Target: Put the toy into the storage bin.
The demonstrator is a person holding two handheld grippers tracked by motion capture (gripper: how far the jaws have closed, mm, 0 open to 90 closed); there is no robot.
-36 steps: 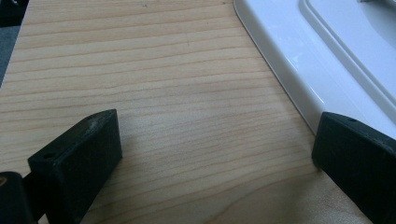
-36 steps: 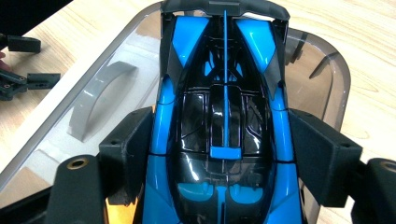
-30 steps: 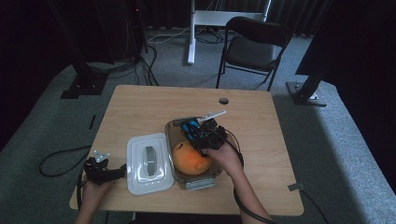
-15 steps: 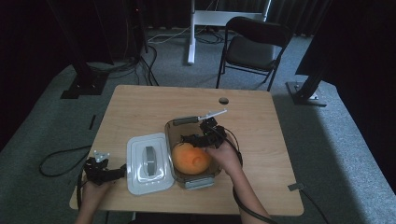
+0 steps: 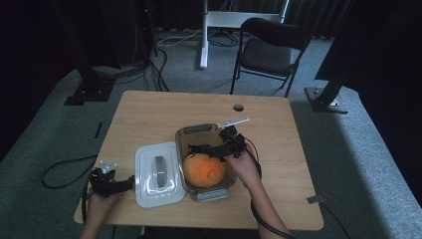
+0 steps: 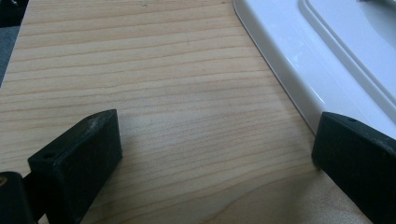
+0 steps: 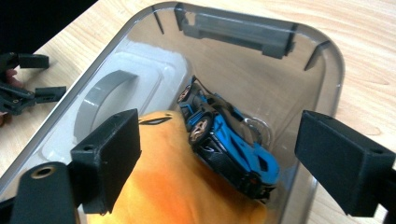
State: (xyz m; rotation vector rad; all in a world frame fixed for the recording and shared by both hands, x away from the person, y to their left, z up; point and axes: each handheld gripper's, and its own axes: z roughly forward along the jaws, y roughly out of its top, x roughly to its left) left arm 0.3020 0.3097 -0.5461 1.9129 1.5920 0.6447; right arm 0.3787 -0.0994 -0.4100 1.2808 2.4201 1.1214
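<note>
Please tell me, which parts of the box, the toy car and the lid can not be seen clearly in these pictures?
- Toy car: right gripper view, its underside lies against the orange plush.
- Box: high view, its floor is covered by the plush and the right gripper.
- Lid: left gripper view, cut off by the frame edge.

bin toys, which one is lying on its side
The blue car: it leans on its side against the bin wall, wheels facing the orange plush, which sits flat beside it.
</note>
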